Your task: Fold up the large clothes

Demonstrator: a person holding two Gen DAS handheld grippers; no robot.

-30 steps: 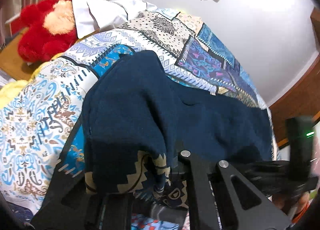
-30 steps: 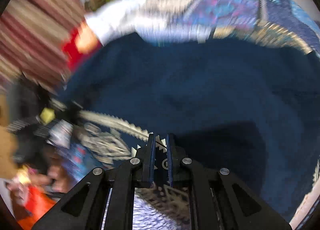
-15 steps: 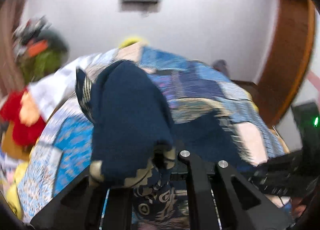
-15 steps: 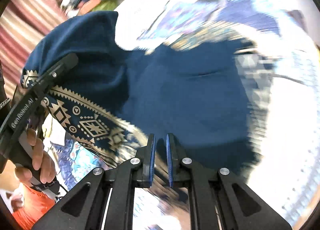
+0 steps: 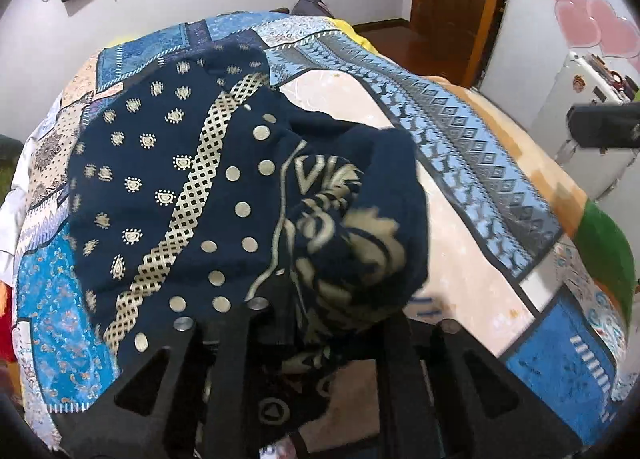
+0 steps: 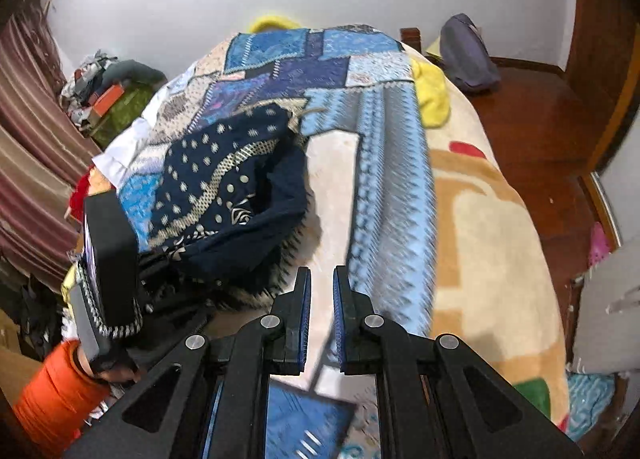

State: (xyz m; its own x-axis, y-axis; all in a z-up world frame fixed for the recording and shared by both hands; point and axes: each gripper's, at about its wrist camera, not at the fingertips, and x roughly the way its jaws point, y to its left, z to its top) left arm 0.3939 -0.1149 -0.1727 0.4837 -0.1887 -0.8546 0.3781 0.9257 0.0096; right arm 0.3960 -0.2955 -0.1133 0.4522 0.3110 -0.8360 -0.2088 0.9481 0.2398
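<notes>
A large navy garment (image 5: 200,187) with cream dots, lattice bands and scroll prints lies bunched on the patchwork bedspread (image 5: 460,147). In the left wrist view its folded edge drapes over my left gripper (image 5: 320,323), which is shut on the cloth; the fingertips are hidden under it. In the right wrist view the same garment (image 6: 232,187) lies left of centre, with the left gripper's body (image 6: 108,259) beside it. My right gripper (image 6: 320,299) hovers over the bed to the right of the garment, jaws slightly apart and holding nothing.
A yellow cloth (image 6: 432,95) and a grey bag (image 6: 468,55) sit at the bed's far end. Striped curtains (image 6: 28,163) and a clutter pile (image 6: 104,87) are on the left. Wooden floor (image 6: 532,131) and a white fridge (image 5: 580,119) are on the right.
The right gripper has let go of the garment and pulled away to the right. The left gripper has swung the cloth over, so the printed side shows, folded onto the bed.
</notes>
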